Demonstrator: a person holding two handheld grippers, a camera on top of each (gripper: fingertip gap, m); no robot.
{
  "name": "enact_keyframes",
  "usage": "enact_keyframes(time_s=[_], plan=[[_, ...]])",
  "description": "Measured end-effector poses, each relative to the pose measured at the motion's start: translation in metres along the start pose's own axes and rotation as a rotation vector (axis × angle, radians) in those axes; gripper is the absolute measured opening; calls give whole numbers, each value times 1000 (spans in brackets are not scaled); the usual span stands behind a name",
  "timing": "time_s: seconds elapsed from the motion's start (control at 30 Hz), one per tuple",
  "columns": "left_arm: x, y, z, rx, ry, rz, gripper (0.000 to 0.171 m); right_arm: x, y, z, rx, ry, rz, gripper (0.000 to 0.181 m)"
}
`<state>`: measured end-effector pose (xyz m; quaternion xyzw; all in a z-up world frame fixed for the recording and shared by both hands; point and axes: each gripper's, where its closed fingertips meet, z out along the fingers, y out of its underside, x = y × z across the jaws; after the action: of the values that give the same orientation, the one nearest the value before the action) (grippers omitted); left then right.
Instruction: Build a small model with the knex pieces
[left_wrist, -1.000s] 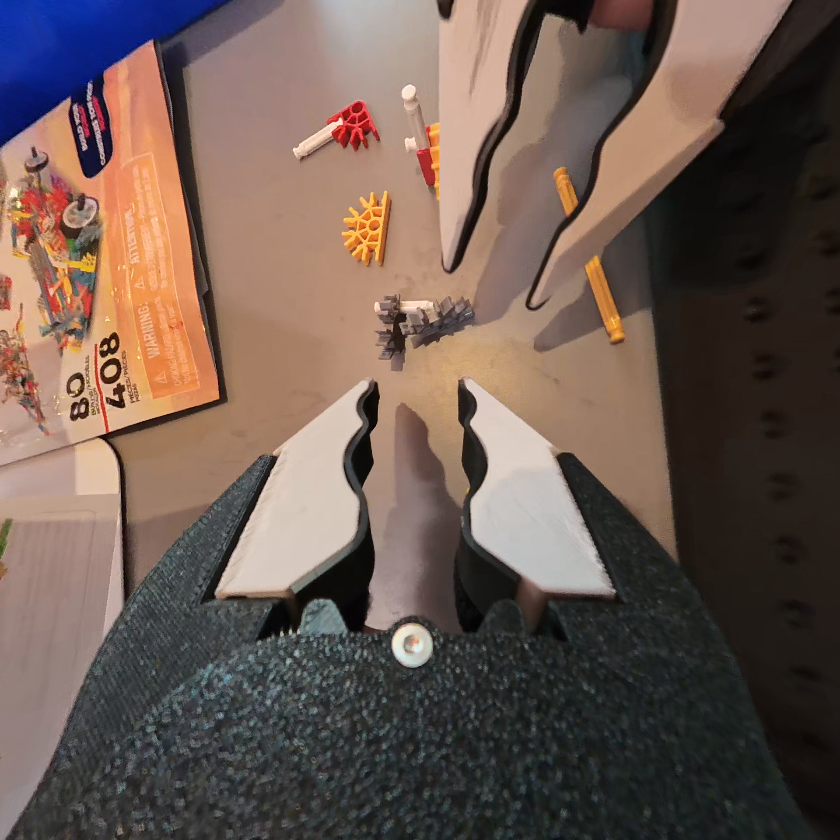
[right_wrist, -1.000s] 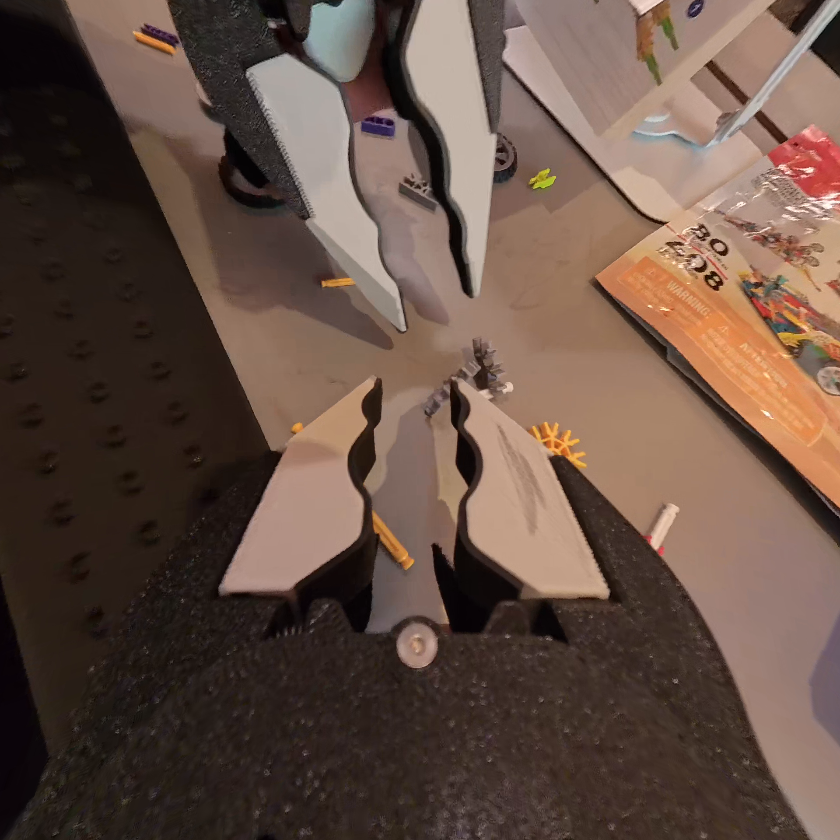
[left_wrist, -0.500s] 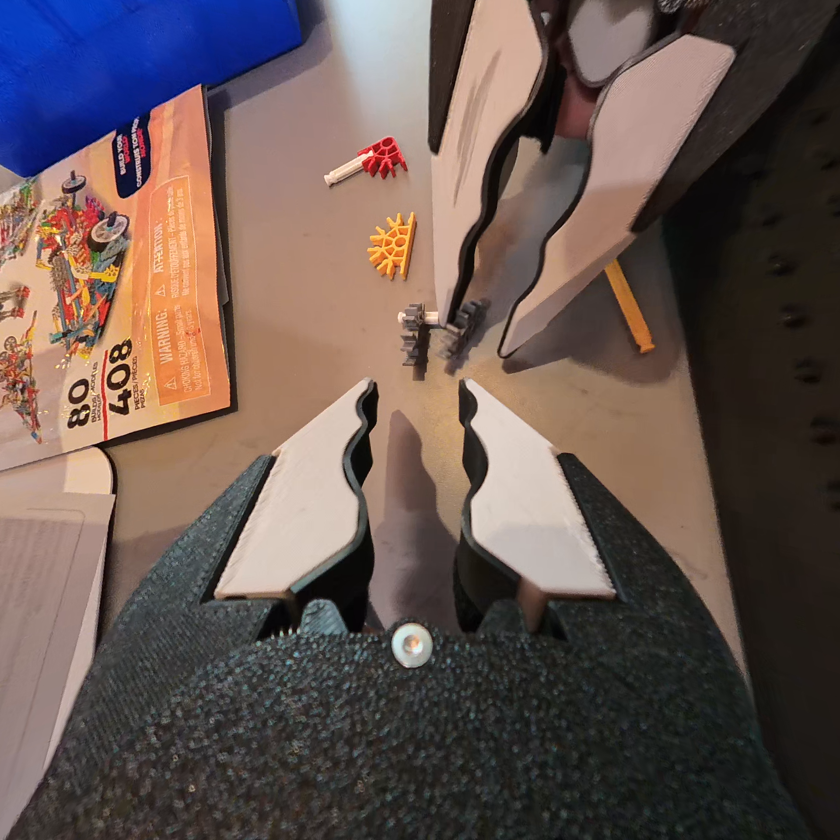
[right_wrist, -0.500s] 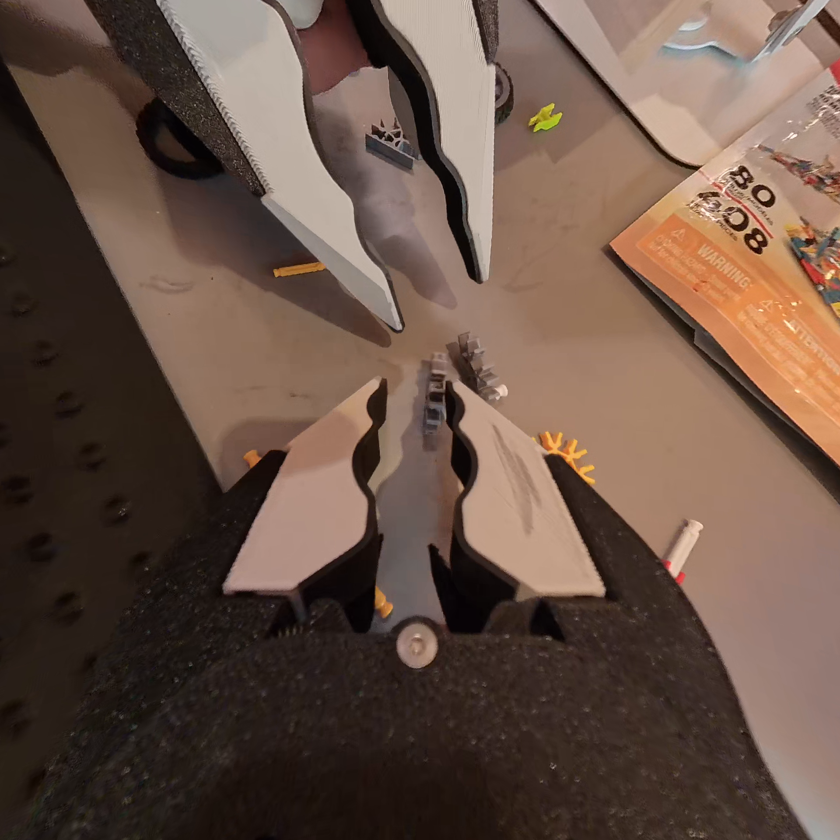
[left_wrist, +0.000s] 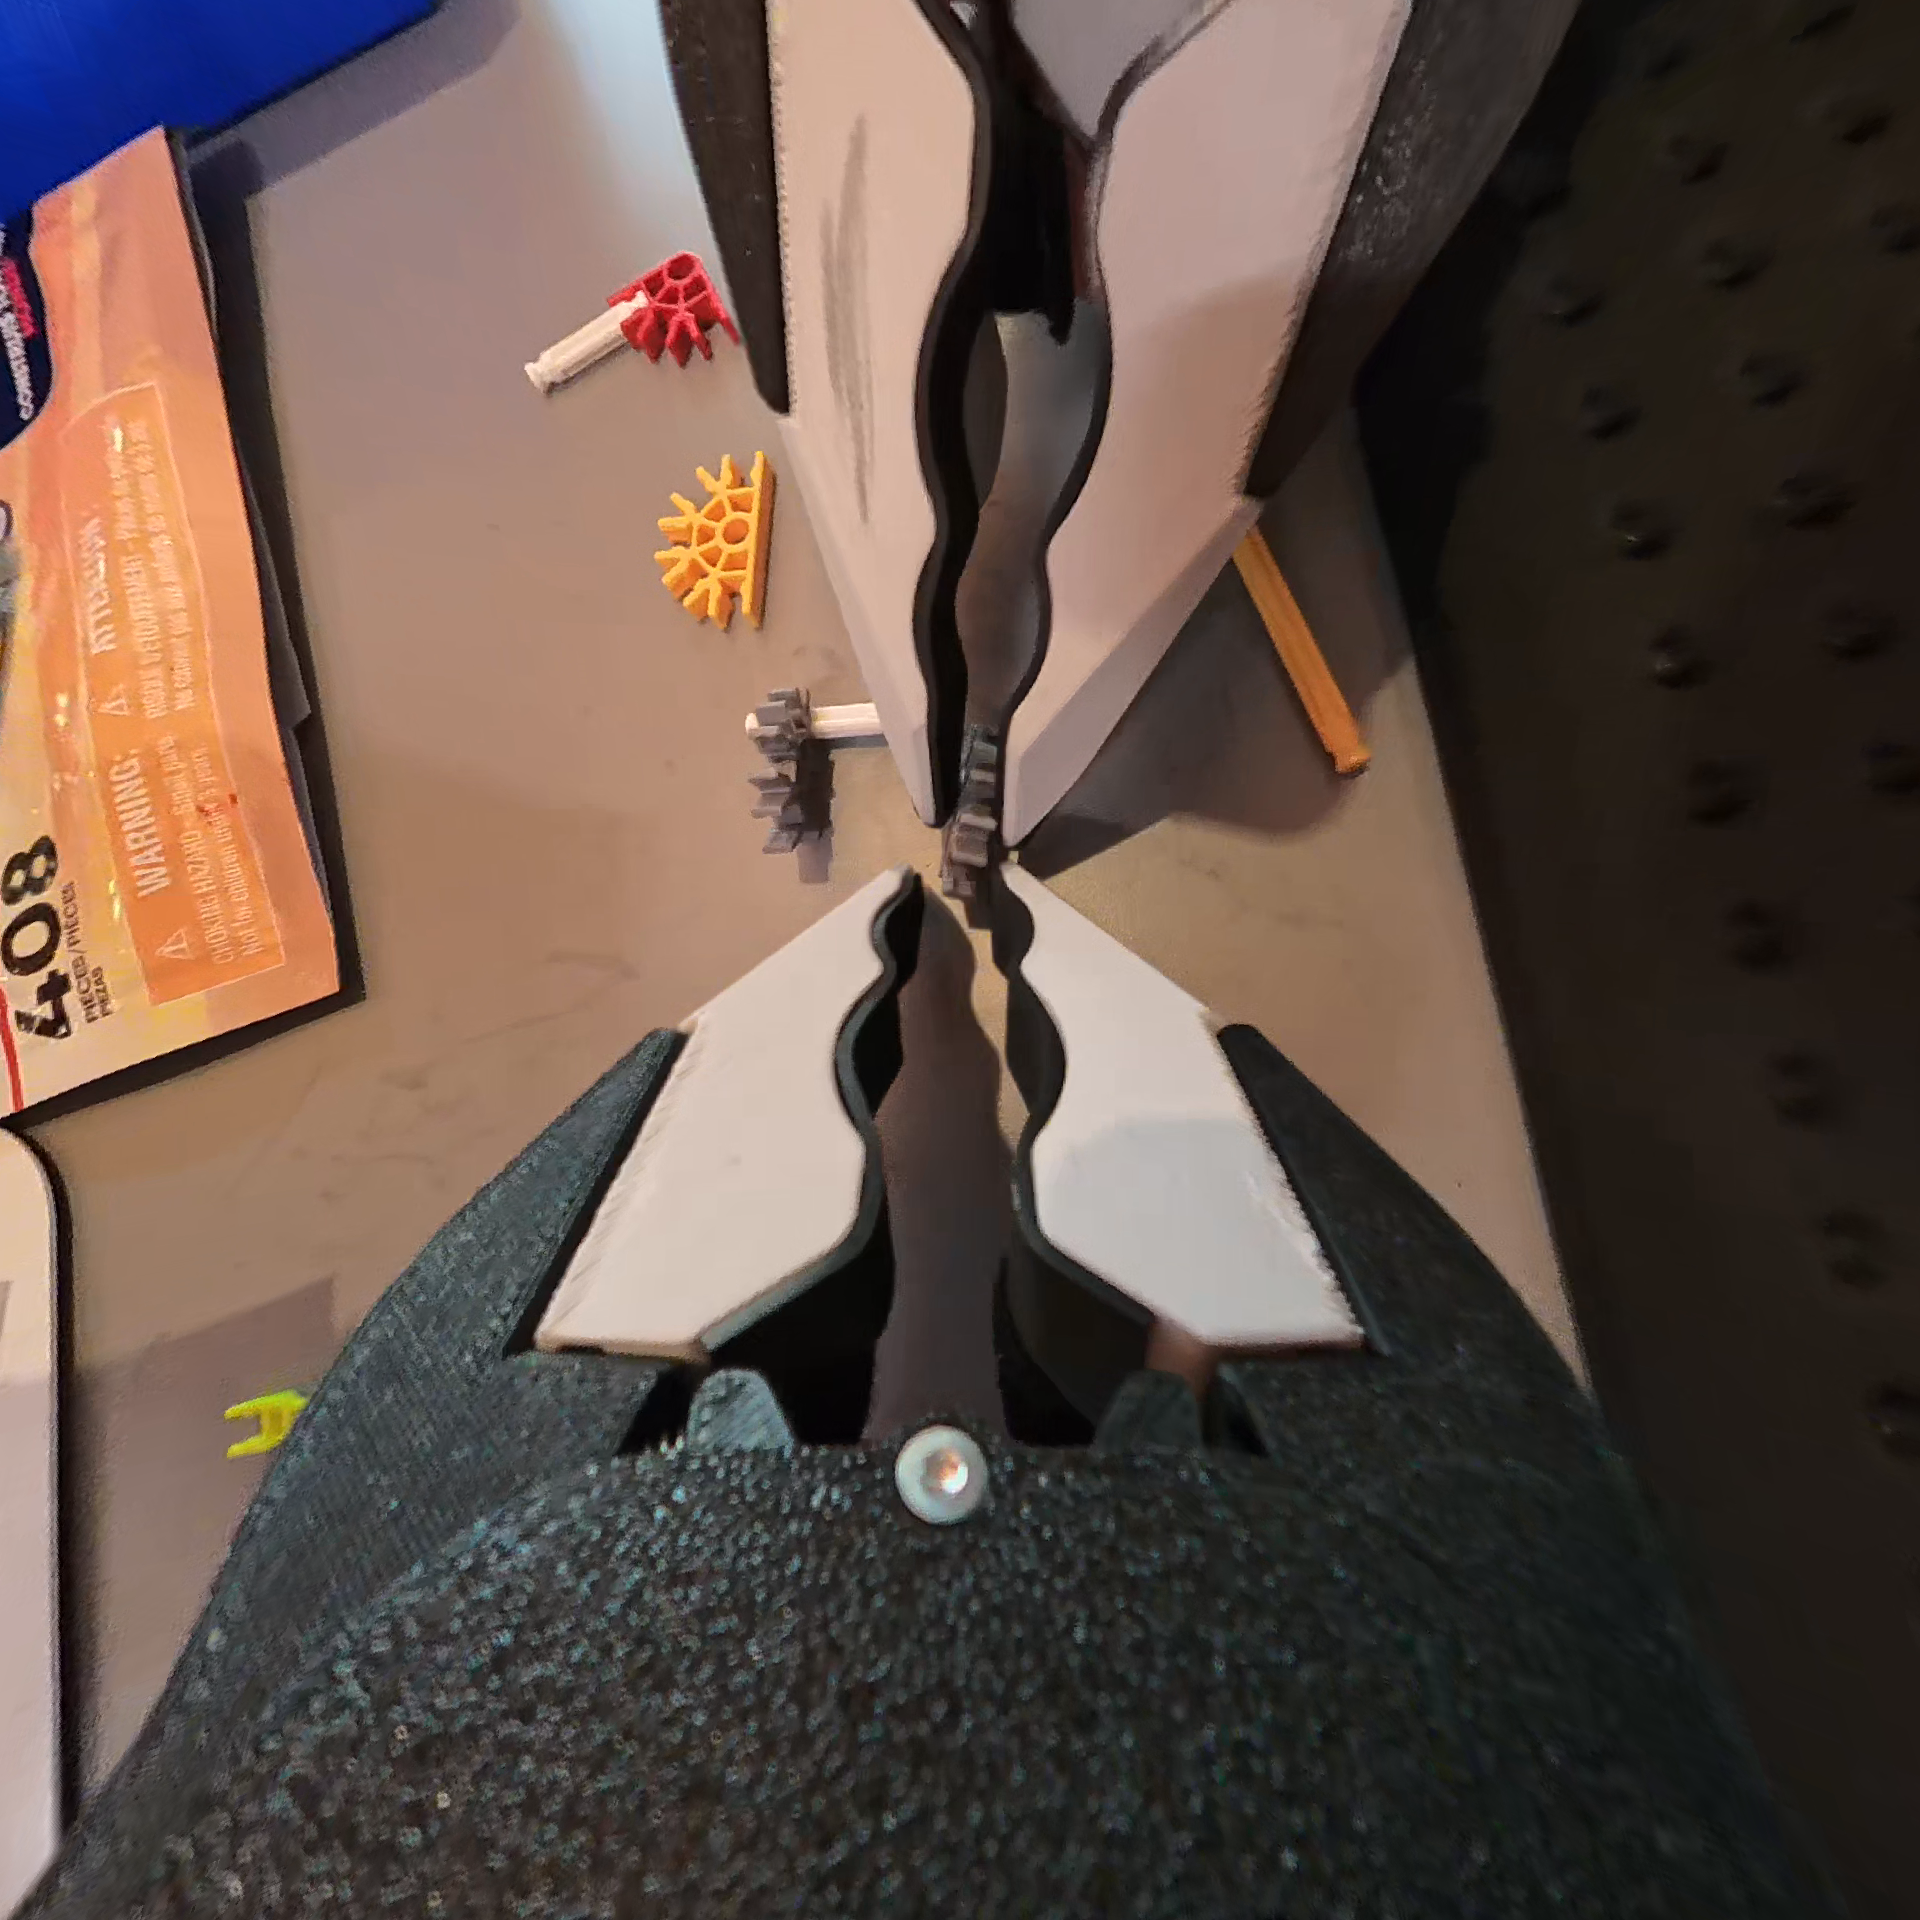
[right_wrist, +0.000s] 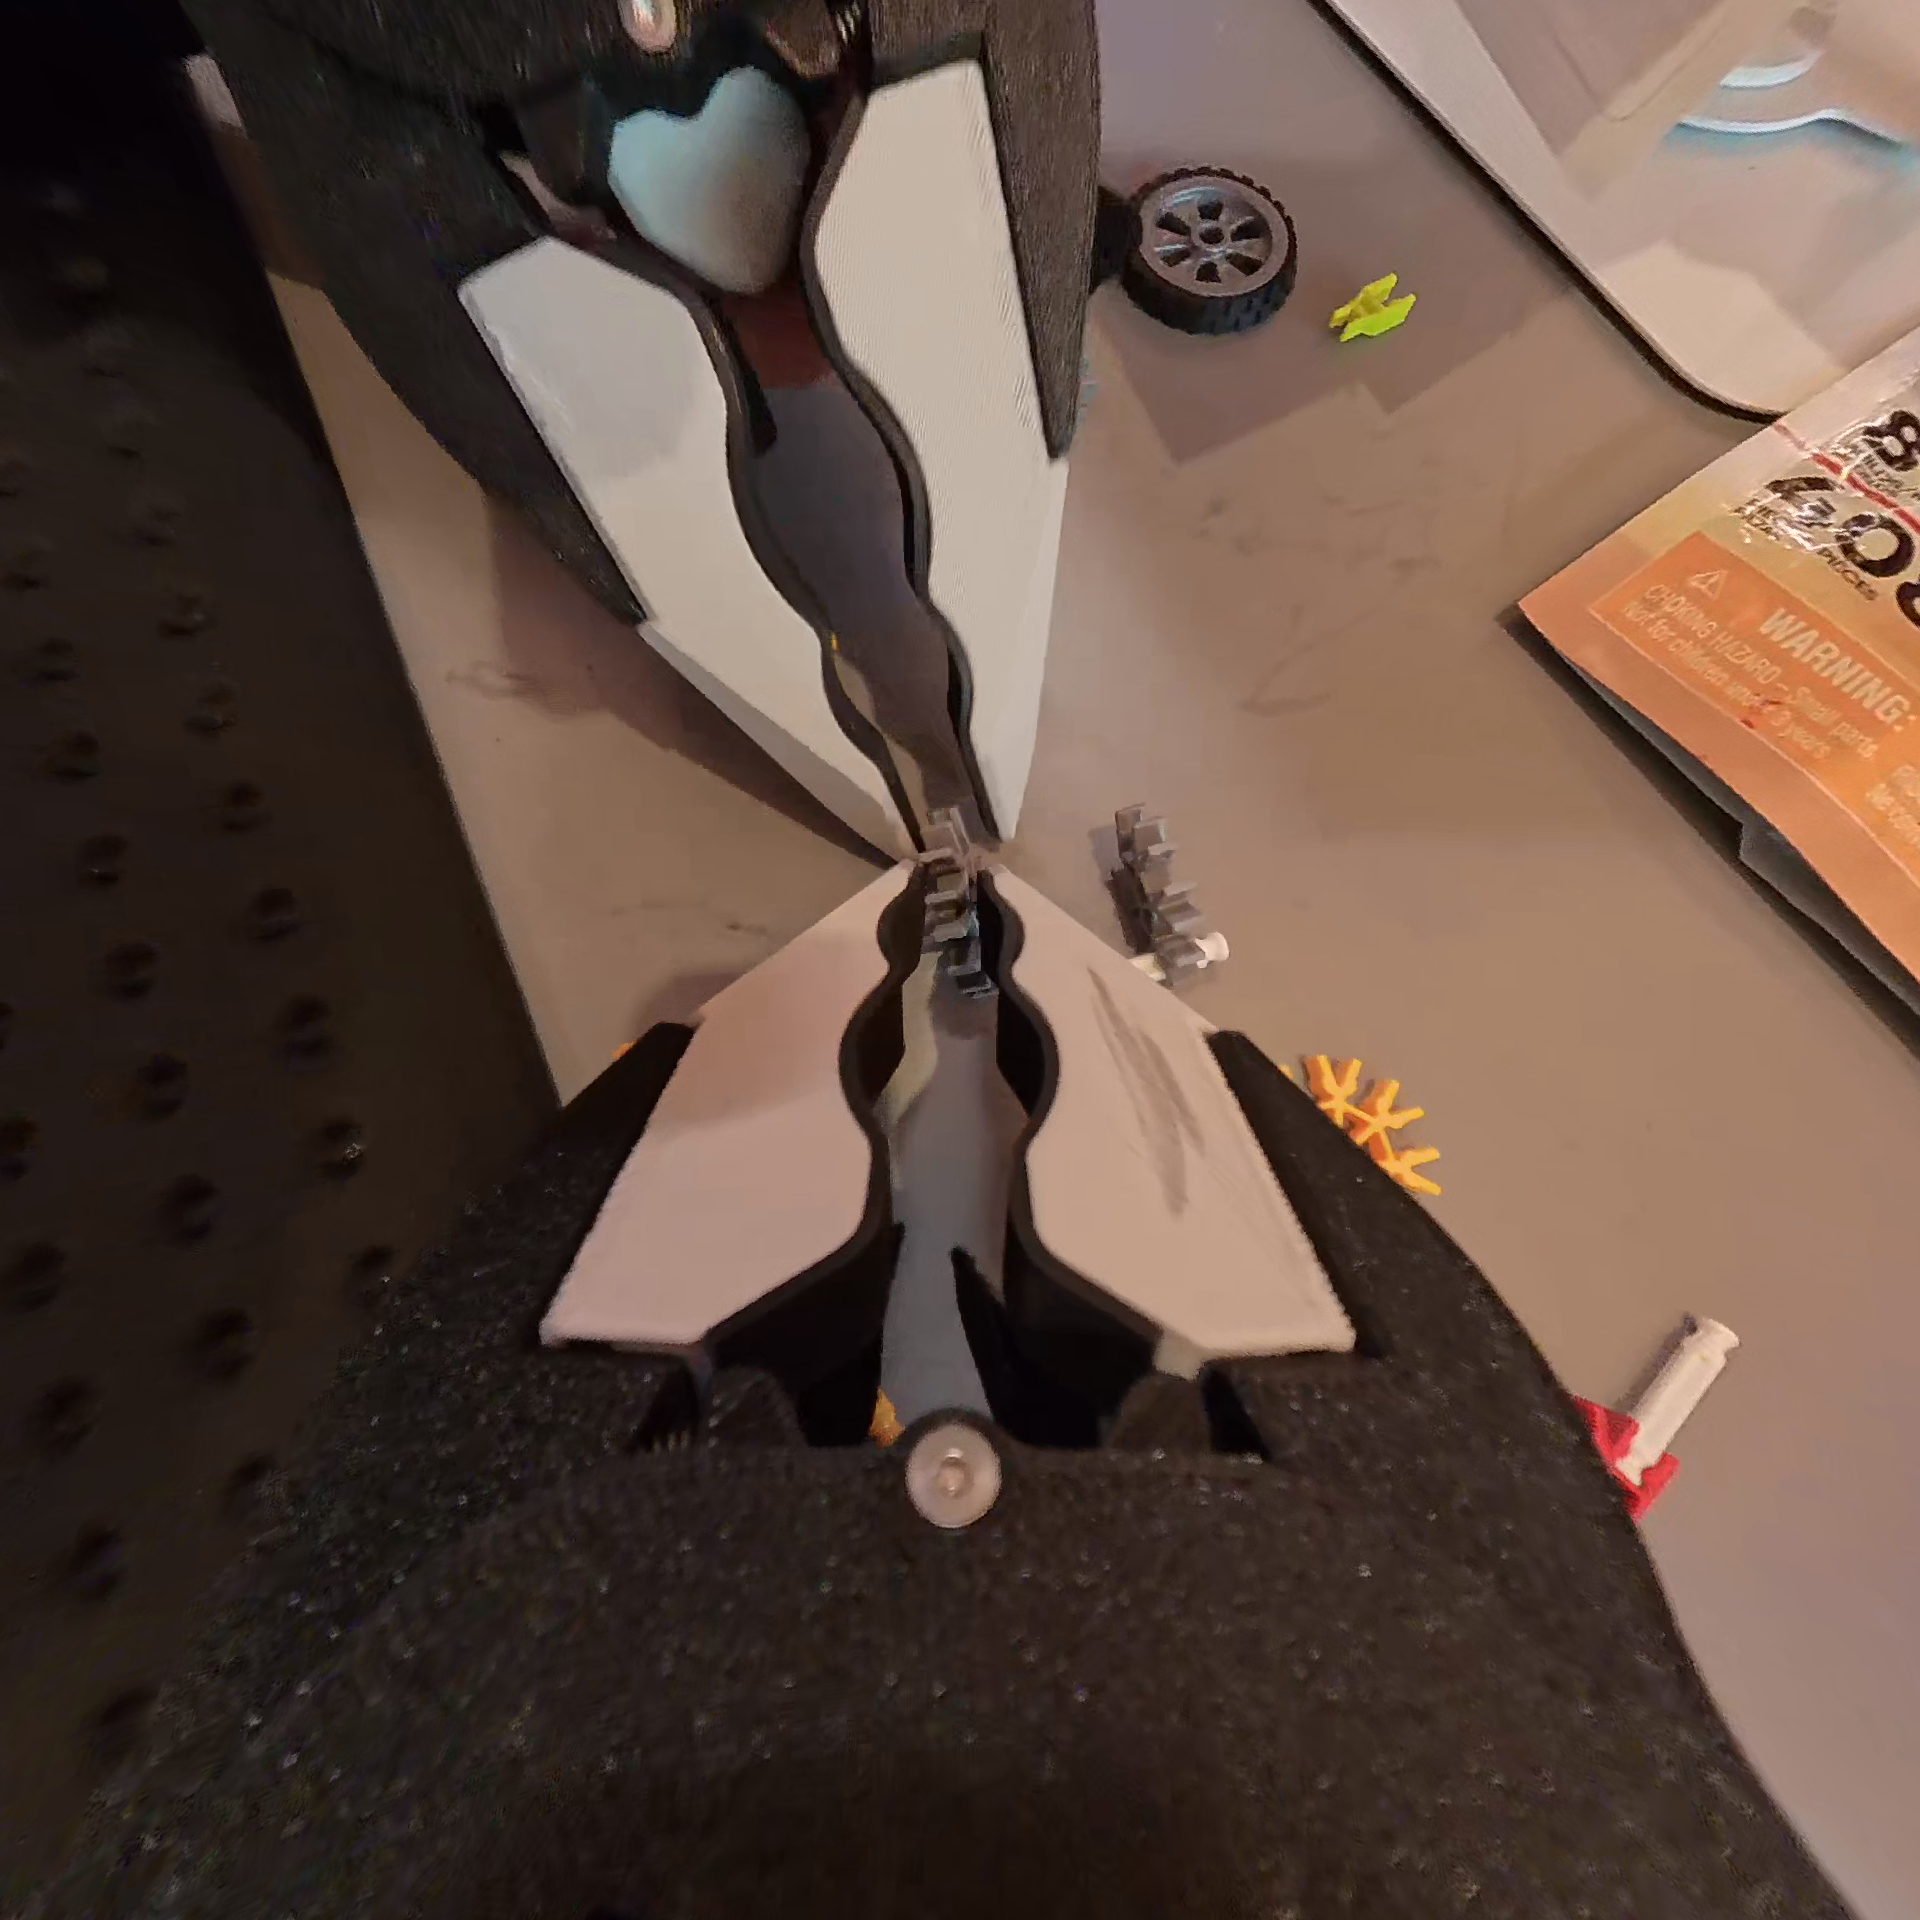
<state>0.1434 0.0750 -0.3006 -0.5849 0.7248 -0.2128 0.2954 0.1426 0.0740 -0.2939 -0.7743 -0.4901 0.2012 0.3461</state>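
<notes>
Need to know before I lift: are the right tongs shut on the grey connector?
Yes, the right tongs pinch the grey connector at their tips.

Hidden and cut-off parts around the grey toothed connector (left_wrist: 971, 821)

Most of the grey toothed connector sits buried between the closed fingertips of the right gripper (left_wrist: 971, 805), so its full shape cannot be told; the left gripper (left_wrist: 961, 894) has its tips at the connector's near end, and contact is unclear. Left of the connector, the orange printed bag (left_wrist: 156, 644) runs off the picture's edge. Right of it, the yellow rod (left_wrist: 1304, 665) is half covered by the right gripper's finger. In the right wrist view, the red connector with white rod (right_wrist: 1662, 1423) is partly behind the gripper body.
</notes>
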Motion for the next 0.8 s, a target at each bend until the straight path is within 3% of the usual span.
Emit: enact_keyframes(time_s=[0.33,0.8], plan=[[-17,7,0,-35,-52,-50,5,9,-3,-12,36,18,26,27],[-22,6,3,-45,-31,-107,5,27,13,-13,-45,127,-37,56]])
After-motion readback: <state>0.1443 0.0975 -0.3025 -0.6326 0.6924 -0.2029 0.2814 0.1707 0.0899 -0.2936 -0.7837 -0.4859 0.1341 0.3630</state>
